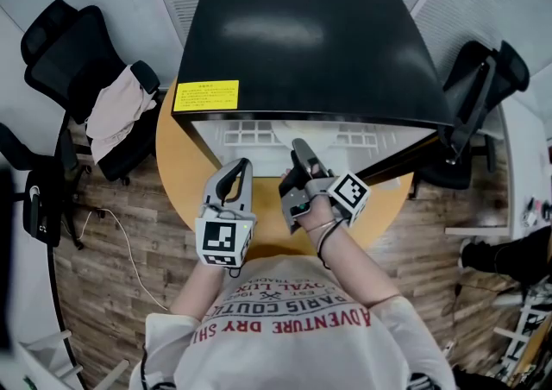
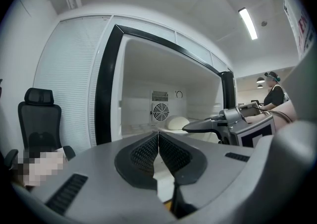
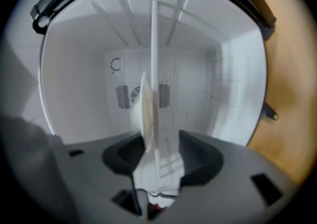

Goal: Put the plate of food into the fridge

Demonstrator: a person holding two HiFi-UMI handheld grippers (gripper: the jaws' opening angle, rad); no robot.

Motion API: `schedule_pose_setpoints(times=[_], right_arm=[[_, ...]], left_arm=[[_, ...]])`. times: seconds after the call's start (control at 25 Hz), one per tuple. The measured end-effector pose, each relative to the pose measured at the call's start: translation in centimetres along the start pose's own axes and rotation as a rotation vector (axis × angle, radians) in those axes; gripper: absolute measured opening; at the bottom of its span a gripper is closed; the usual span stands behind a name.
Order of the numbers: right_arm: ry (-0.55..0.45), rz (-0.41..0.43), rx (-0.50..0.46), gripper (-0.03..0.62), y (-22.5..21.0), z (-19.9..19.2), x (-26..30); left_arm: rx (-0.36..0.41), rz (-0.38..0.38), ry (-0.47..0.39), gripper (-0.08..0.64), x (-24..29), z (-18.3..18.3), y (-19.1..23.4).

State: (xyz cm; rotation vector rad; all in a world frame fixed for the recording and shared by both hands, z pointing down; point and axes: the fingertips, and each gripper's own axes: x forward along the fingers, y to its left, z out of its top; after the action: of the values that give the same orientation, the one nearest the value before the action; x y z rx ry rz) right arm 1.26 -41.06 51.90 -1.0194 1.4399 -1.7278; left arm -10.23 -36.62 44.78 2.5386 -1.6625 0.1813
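Plate (image 3: 146, 109) of food stands edge-on inside the fridge (image 1: 310, 43), its rim between the right tool's (image 3: 157, 142) parted jaws. The left tool (image 2: 158, 141) is closed and empty, just outside the fridge.

Brown wood-plank floor (image 1: 121, 233) is noted under a round tan wooden table (image 1: 177, 164); black swivel office chairs (image 1: 65, 52) are placed alongside; a ceiling strip light (image 2: 247, 23) is lit.

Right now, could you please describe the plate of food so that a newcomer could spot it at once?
On the round wooden table stands a black fridge, its door open. Inside the white interior, the plate of food is near the round fan grille on the back wall. It is the only pale, domed thing in there.
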Motion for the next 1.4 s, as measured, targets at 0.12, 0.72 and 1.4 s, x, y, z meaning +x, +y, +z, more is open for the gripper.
schedule_pose_setpoints(times=[0.12, 0.72, 1.4], right_arm=[[0.009, -0.006, -0.026, 0.215, 0.1, -0.1, 0.4], [0.186, 0.076, -0.133, 0.044, 2.0, -4.1, -2.4], [0.184, 0.025, -1.007, 0.028, 4.6, -3.7, -6.1]], left_arm=[[0.000, 0.003, 0.001, 0.029, 0.0, 0.0, 0.2], [-0.001, -0.011, -0.009, 0.029, 0.1, 0.2, -0.7], [0.009, -0.033, -0.036, 0.029, -1.2, 0.9, -2.9]])
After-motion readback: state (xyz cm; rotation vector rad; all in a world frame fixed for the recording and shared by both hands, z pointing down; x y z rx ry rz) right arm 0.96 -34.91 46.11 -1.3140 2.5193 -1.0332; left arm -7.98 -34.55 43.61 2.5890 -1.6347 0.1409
